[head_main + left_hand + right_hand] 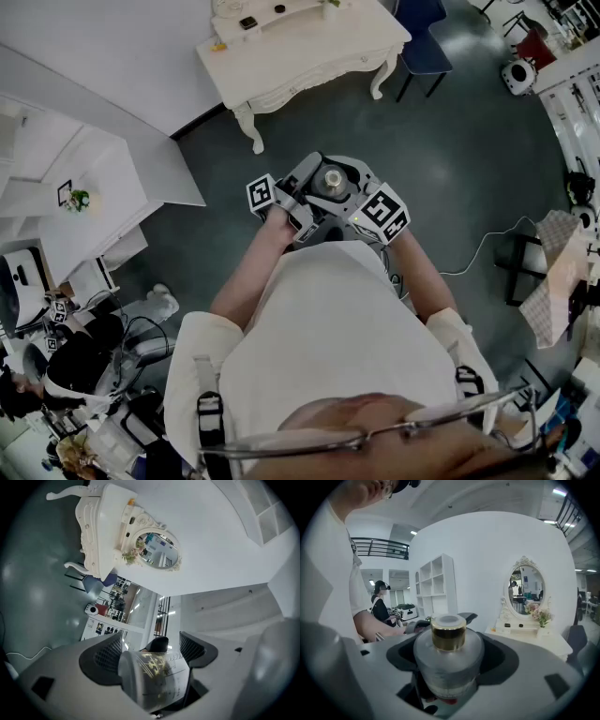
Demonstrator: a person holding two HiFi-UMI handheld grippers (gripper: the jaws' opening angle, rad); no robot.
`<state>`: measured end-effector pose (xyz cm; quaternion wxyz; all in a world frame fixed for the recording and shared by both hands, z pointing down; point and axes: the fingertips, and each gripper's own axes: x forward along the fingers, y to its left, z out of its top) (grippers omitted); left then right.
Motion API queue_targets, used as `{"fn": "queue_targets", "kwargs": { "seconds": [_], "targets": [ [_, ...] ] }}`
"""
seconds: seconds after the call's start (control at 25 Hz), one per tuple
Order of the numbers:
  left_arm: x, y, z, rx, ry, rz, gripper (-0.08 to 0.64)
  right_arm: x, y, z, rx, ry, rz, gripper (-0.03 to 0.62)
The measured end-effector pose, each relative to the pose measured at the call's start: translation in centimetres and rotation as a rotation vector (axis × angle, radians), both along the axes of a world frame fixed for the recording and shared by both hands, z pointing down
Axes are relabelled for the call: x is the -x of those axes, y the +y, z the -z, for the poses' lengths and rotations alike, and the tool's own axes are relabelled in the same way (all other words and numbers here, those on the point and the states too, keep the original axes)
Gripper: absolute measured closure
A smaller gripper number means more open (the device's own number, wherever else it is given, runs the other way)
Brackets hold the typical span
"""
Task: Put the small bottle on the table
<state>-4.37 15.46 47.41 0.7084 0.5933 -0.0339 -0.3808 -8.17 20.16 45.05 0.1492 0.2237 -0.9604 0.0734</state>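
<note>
**small bottle [331, 178] in right gripper [449, 639], not yet on dressing table [309, 56]**

Both grippers are bunched together in front of the person's white shirt [328, 328], over the dark floor [450, 159]. The right gripper is clamped on the small bottle, with both pads on its clear round body. The gold collar [448, 634] is on top and the bottle is upright. The left gripper [152, 644] sits rolled on its side, jaws spread wide with the same bottle between them. The label [161, 667] with gold print faces its camera. A dark gap shows on one side, so no squeeze there. One left jaw tip shows just behind the collar in the right gripper view. The dressing table stands against the wall, well apart from the bottle, with an oval mirror [526, 590] on it. The bottle is in the air, touching neither table nor floor.
</note>
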Motion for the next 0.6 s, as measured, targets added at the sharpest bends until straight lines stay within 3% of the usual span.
{"fn": "queue_targets", "kwargs": {
  "seconds": [0.6],
  "targets": [
    [-2.4, -1.1, -0.2, 0.0, -0.019, 0.008, 0.187, -2.5, -1.0, -0.2, 0.004, -0.006, 0.011, 0.244]
  ]
}}
